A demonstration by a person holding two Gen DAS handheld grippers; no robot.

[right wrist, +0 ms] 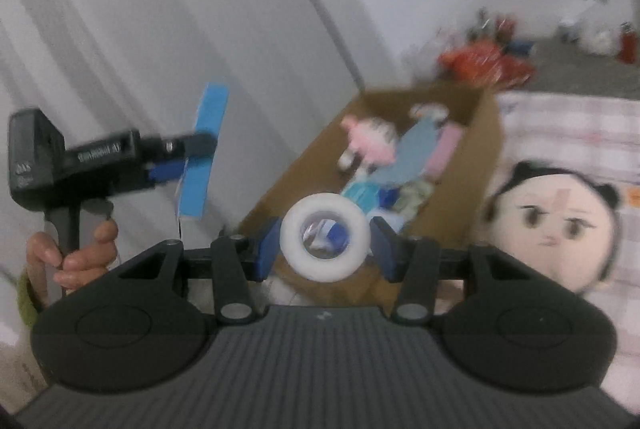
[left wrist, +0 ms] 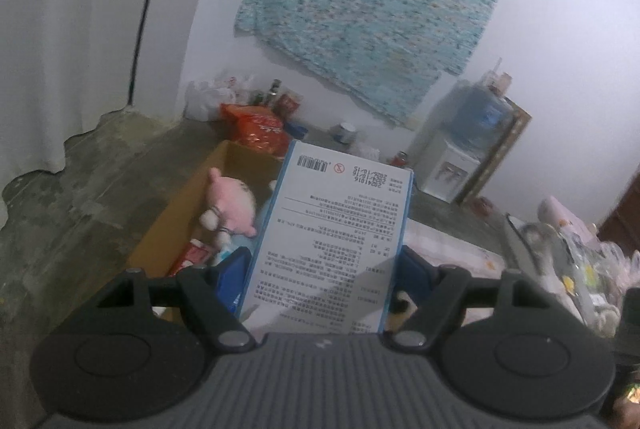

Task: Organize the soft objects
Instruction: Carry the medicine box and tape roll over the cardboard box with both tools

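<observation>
My left gripper (left wrist: 322, 265) is shut on a flat white and blue printed box (left wrist: 332, 241), held upright above the near end of an open cardboard box (left wrist: 188, 205). A pink plush toy (left wrist: 230, 203) lies inside the cardboard box. In the right wrist view my right gripper (right wrist: 324, 243) is shut on a white roll of tape (right wrist: 324, 238), held over the near end of the same cardboard box (right wrist: 476, 165), which holds the pink plush (right wrist: 370, 143) and blue and pink soft items. The left gripper (right wrist: 176, 159) with its box (right wrist: 204, 157) shows at the left.
A round-faced plush doll (right wrist: 554, 225) lies on the pink checked cloth (right wrist: 568, 121) right of the cardboard box. Red bags (left wrist: 260, 129) and bottles stand by the far wall. A water dispenser (left wrist: 460, 153) stands at the back right. Assorted items (left wrist: 568, 261) lie at the right.
</observation>
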